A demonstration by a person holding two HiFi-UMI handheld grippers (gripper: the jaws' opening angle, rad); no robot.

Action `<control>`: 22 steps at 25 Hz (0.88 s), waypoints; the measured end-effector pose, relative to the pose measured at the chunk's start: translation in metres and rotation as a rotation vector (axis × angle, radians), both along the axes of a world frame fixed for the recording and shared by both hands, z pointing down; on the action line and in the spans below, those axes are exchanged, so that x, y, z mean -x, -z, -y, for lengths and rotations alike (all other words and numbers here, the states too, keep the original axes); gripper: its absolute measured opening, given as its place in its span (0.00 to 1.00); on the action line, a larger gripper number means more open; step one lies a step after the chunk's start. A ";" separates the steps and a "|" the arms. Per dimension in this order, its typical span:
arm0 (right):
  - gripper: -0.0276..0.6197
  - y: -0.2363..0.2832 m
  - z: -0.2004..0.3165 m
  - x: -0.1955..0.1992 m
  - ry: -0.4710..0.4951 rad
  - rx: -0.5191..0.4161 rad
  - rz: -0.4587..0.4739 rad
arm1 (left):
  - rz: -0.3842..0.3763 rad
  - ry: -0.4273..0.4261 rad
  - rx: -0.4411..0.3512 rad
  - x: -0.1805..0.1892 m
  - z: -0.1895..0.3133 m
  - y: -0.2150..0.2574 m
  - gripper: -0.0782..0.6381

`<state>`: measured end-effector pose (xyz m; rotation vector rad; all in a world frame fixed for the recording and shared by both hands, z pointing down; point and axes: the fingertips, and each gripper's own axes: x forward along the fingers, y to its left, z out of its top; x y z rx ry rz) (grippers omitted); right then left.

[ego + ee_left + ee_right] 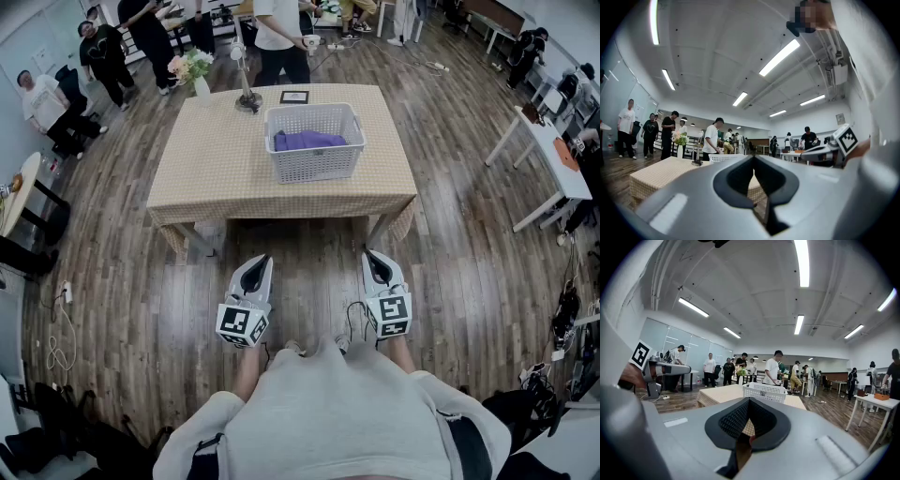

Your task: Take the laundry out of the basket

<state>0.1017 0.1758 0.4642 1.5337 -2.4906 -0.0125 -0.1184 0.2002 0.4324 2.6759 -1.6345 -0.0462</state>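
Left hand-held gripper (262, 260) and right hand-held gripper (371, 254) hang closed and empty, well short of the desk's (211, 169) near edge. Purple laundry (307, 141) lies in the white basket (314, 167), just right of mid-desk. Smart play: step in, open wide, clear the rim, pinch the bulk.

Head camera is looking forward and steeply down from above the person's chest. The floor (309, 262) is filling most of the frame, and the tabletop (216, 169) is sitting well off at upper centre. The left claw (262, 260) and right claw (371, 254) are showing close in at lower centre.

Left gripper camera is riding just behind its own jaws and facing level across the room, with the tabletop at lower left. Right gripper camera is facing the same way along its jaws, with the tabletop near centre.

All three views are sharing the tabletop and the white basket (314, 141). Each gripper camera is also catching the other claw near its frame edge.
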 end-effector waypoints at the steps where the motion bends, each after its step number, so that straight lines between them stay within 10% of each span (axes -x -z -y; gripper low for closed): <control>1: 0.04 -0.001 0.000 0.000 0.000 0.003 0.001 | 0.003 0.001 0.000 0.000 -0.001 -0.001 0.12; 22: 0.04 0.001 0.005 -0.003 0.056 0.003 0.044 | 0.003 0.027 -0.014 -0.020 0.000 0.007 0.12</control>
